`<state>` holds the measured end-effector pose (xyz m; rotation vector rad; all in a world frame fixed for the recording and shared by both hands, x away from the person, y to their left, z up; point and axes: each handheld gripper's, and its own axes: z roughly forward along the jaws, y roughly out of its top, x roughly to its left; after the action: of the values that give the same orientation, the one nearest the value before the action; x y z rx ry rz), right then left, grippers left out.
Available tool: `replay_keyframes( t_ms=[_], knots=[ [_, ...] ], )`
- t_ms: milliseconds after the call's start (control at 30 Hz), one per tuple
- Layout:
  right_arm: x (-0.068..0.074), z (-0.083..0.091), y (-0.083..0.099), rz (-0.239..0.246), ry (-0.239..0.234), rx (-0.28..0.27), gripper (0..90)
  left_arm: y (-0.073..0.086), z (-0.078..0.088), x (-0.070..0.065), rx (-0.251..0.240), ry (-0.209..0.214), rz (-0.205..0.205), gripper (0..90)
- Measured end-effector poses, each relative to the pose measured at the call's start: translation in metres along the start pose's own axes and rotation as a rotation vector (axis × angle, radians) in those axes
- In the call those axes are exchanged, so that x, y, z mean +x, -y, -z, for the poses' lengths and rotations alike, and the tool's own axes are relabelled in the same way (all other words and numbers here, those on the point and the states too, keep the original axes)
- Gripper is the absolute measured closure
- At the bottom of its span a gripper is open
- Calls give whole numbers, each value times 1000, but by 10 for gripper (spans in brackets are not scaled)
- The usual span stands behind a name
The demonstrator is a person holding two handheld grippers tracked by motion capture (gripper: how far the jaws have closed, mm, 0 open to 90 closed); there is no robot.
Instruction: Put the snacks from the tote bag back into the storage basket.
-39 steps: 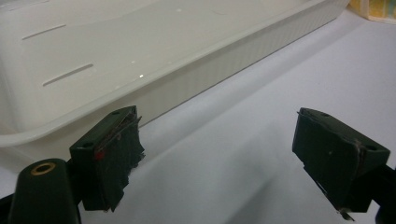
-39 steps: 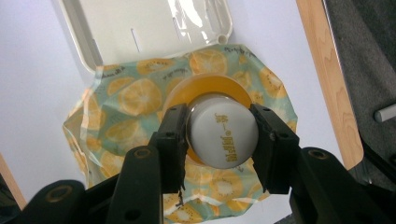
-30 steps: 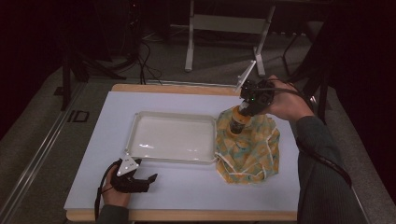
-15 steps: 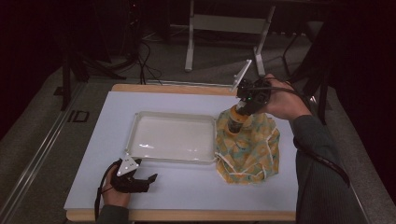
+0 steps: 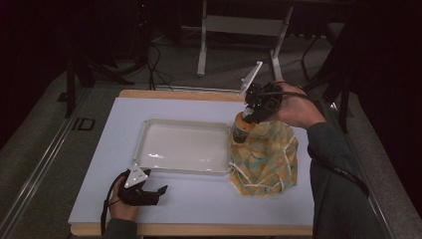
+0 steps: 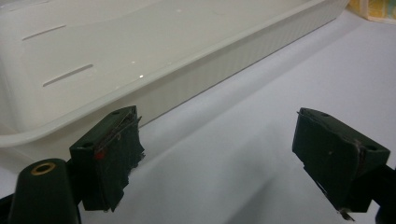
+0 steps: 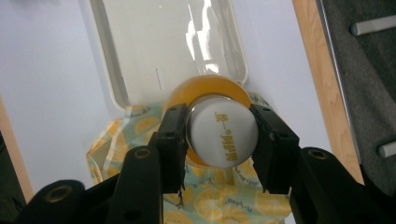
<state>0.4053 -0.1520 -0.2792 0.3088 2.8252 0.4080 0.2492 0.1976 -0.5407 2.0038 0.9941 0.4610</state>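
White table (image 5: 199,209) carries a white plastic tray (image 5: 142,144), with a lemon-print cloth bag (image 5: 268,164) just beside it. Above the bag, the right gripper (image 7: 219,135) clamps an orange bottle (image 5: 242,130) by its white cap (image 7: 223,139). The left gripper (image 6: 219,154) rests open near the tray, its 2 jaws empty.

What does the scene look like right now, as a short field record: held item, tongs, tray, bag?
held item: orange bottle with white cap, lifted above the bag
right tongs: shut on the cap
left tongs: open, near the tray's front edge
white plastic tray: nothing inside
yellow lemon-print fabric bag: right of tray, touching it
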Motion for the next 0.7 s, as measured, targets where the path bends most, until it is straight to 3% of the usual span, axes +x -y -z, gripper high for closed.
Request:
replay_keyframes(
  t_ms=[700],
  knots=[
    [19, -3, -25, 80, -52, -30, 589, 0, 0, 0, -1, 0, 2, 156]
  ],
)
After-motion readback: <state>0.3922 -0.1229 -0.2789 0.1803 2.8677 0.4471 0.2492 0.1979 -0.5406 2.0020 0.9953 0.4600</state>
